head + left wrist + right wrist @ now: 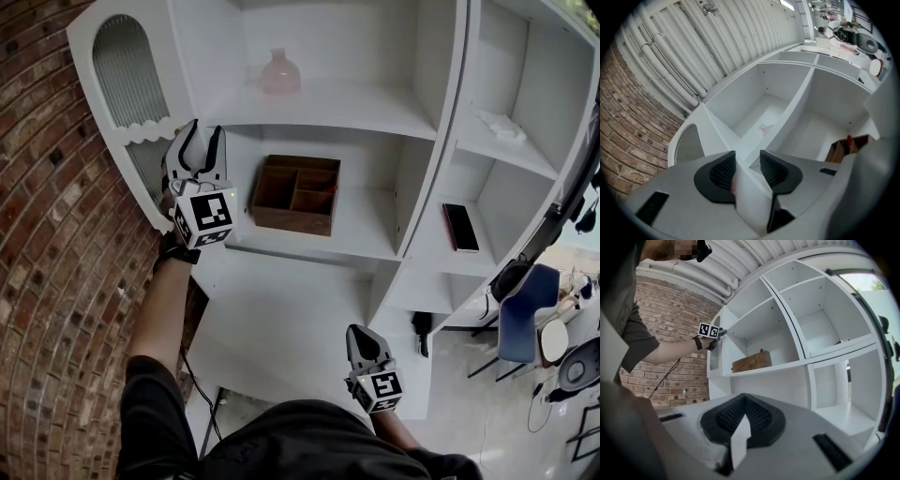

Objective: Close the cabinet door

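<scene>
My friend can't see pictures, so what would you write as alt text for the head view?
A person's left claw grips the edge of an open white cabinet door beside a brick wall. The shelves hold a pink vase, a wooden box and a phone, and the right claw hangs shut lower down.

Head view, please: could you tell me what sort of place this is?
Probably an office or studio-like indoor room: a white shelving cabinet stands against a bare brick wall, and a blue chair stands on the floor to the right.
</scene>
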{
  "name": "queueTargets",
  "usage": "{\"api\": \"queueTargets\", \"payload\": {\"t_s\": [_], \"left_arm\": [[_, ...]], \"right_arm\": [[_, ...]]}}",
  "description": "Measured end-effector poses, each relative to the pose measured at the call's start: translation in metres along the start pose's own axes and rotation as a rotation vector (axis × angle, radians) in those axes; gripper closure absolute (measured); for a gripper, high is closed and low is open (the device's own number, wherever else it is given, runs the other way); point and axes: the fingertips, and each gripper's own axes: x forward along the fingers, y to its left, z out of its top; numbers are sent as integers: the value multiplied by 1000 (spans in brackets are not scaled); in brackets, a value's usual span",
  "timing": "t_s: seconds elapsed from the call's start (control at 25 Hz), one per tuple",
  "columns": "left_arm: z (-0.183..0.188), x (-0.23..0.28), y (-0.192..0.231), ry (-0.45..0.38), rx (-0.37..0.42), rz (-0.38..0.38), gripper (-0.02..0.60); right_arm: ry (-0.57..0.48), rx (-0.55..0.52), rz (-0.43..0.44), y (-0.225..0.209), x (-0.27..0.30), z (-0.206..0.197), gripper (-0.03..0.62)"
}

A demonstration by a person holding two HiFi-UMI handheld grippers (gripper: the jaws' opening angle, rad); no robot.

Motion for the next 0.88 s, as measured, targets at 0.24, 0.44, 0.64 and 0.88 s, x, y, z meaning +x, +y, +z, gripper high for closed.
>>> {"api": "queueTargets", "payload": {"t_s": [0.24, 0.44, 0.64, 0.88], "left_arm": [[0, -6, -3, -6, -25, -35, 425], [-2, -9, -4, 7, -64, -73, 422], [4, -15, -5, -5, -38, -78, 422], [10, -32, 9, -3, -87, -77, 422]], "right_arm": [[0, -1, 9, 2, 0, 0, 597], [0, -2, 21, 7, 0, 0, 597], [-5, 0, 26, 8, -1, 1, 597], [-7, -10, 63, 20, 4, 5, 597]]}}
